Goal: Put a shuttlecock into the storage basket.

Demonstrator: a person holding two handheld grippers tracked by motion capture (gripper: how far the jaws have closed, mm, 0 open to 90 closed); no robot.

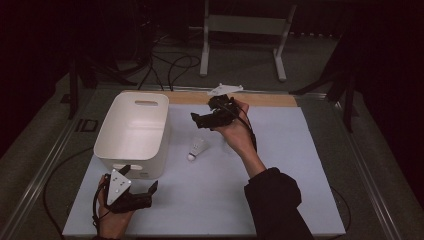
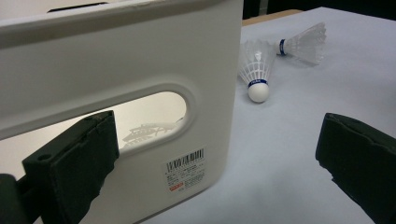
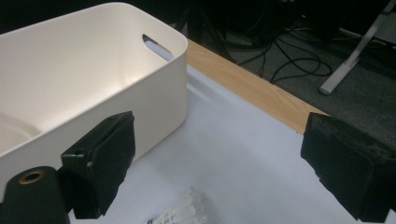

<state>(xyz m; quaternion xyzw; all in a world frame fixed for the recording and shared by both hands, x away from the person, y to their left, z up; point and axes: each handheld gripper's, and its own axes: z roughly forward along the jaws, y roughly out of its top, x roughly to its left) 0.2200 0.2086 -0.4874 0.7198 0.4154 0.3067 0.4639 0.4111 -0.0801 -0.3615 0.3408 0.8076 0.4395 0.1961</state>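
**Both grippers wide, nothing held**

Right gripper [image 1: 202, 118] raised above the white sheet [image 1: 280, 165], jaws wide apart and empty, just past a shuttlecock [image 1: 195, 148] lying on the sheet beside the white bin [image 1: 131, 131]. Left gripper [image 1: 142, 181] equally wide, empty, at the bin's near wall. Second shuttlecock [image 2: 306, 43] just beyond the first.

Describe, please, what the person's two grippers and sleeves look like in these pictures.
Both are black handheld tools. The left gripper carries a grey three-cornered plate with small dark dots on top, and a black cable trails from it. The right gripper bears a similar pale plate, with a black cable running along the wrist. Their fingers are blocky, matte black pads. The right forearm wears a black sleeve.
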